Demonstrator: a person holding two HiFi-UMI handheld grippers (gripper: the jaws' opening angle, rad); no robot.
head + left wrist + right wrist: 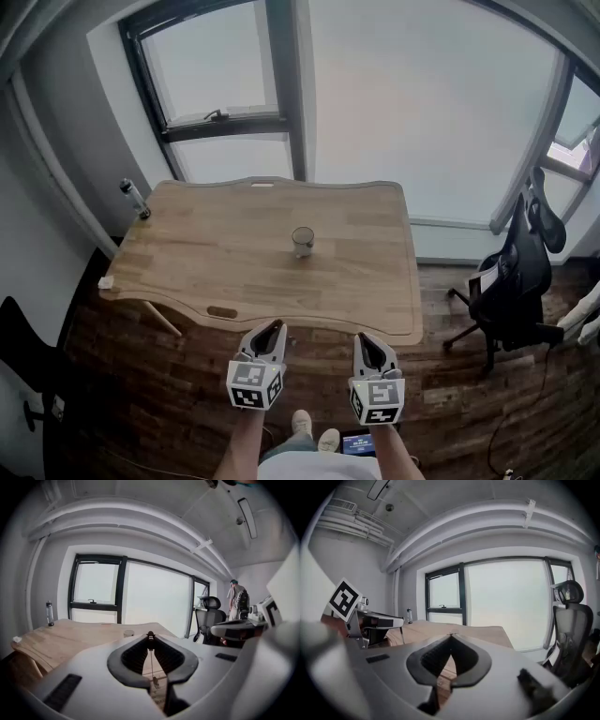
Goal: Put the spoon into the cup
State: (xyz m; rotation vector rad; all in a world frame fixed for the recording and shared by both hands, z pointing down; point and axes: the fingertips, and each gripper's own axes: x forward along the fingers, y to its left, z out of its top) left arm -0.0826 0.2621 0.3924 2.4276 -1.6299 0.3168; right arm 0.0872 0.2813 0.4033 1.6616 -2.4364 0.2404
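Left gripper (150, 635) is pinched on the thin spoon (155, 681); right gripper (451, 635) is closed with nothing in it. Both hover off the table's (187, 262) near edge. The cup (302, 241) stands mid-table at 12 o'clock, well apart. A bottle (134, 199) is at 10 o'clock, a chair (516, 272) at 2.

Small clear cup (302, 241) upright mid wooden table (187, 253), slim spoon (152, 665) pinched in left gripper (150, 635) jaws.
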